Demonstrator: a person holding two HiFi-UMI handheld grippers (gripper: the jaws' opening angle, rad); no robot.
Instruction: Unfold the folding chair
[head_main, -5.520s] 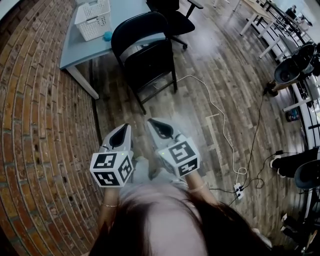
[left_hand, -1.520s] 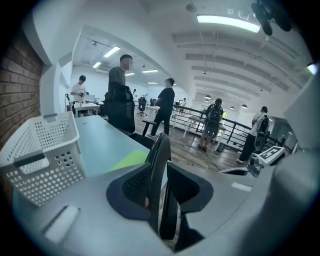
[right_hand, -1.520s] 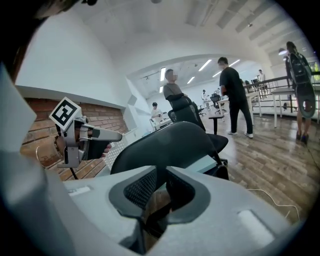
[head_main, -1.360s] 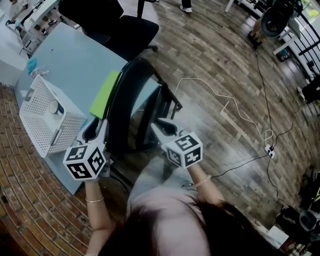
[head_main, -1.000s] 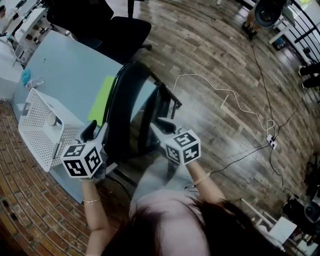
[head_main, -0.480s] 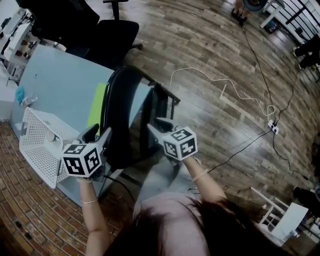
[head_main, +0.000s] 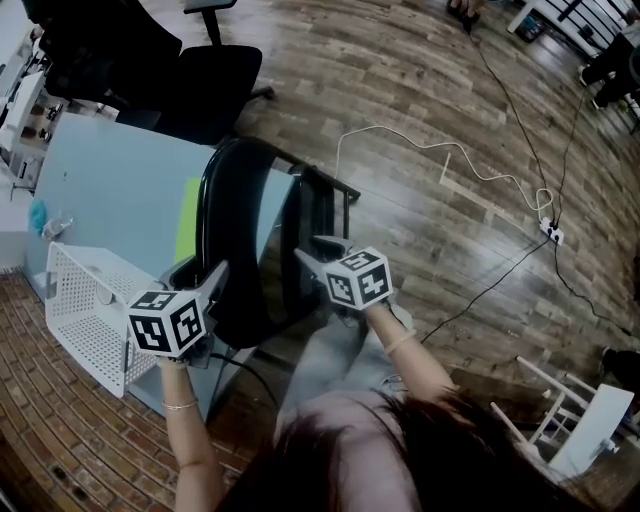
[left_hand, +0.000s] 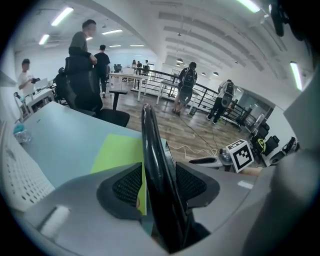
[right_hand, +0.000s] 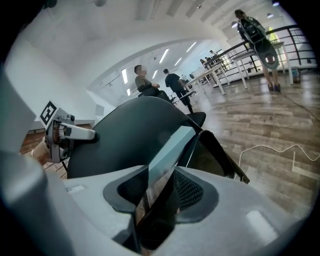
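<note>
Wood planks cover most of the room's floor and give way to brick paving at the person's left. A pale blue table stands on that side, with a black office chair at its far edge. The left gripper view shows several people standing farther off, near a railing, under long ceiling lights.

The black folding chair stands against the table's near corner, directly in front of the person. Its rounded backrest is edge-on to the head view, and a second dark panel (the seat, by the look of it) stands steep and close beside it.

A white perforated basket sits at the table's near end. A lime-green sheet lies flat on the table just behind the backrest. A white cable snakes over the planks to a power strip.

Both bare forearms reach forward from the bottom of the head view, each with a thin bracelet at the wrist. The left gripper points down at the backrest's rim. Its jaws have just been opening and now stand wide to either side of that rim, with green sheet visible between one pad and the chair – released, not clamped. The right gripper is tilted less steeply. Its jaws have also just been opening and straddle the edge of the second panel – slack around it, not pressing.
</note>
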